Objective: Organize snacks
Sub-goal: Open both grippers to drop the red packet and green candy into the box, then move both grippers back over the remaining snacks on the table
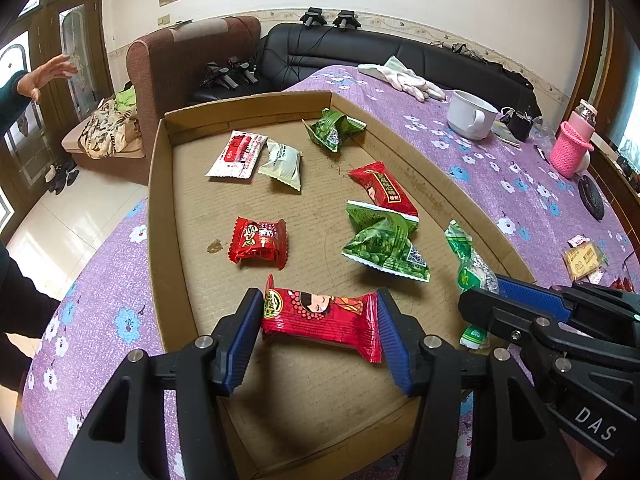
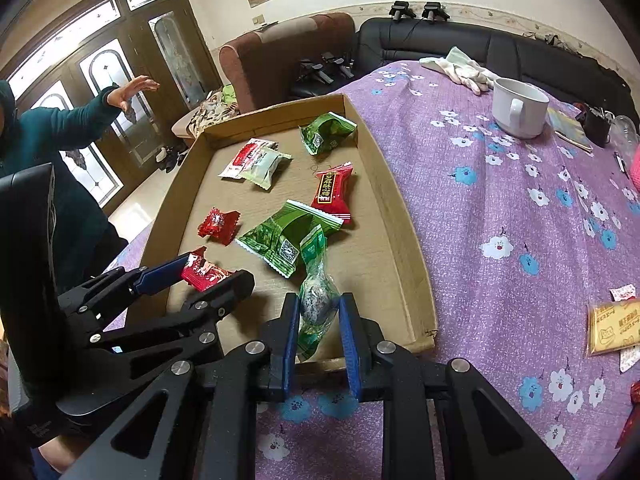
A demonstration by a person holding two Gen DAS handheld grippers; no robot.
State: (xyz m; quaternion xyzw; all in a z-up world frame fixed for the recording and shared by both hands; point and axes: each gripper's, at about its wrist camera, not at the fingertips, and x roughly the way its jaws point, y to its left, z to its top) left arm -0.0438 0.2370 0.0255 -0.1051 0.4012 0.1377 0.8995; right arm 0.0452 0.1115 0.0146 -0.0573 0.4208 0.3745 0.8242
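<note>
**Two snacks gripped over the cardboard tray**

I see a shallow cardboard tray (image 1: 160,184) on the purple flowered tablecloth (image 2: 500,208), holding the loose snacks. My left gripper (image 1: 318,320) brackets a red snack packet (image 1: 320,318) at the tray's near end, both blue pads at its crimped ends; whether they actually press on it I cannot tell. My right gripper (image 2: 320,330) is clamped narrow on a clear-and-green wrapped snack (image 2: 316,296) near the tray's front edge.

Counting the rest in the tray: two green pea packets (image 1: 384,240), two more red packets (image 1: 258,242), one red-and-white sachet (image 1: 238,154) and one pale packet (image 1: 282,164) touching it. Outside the tray stands one white mug (image 2: 518,108).
</note>
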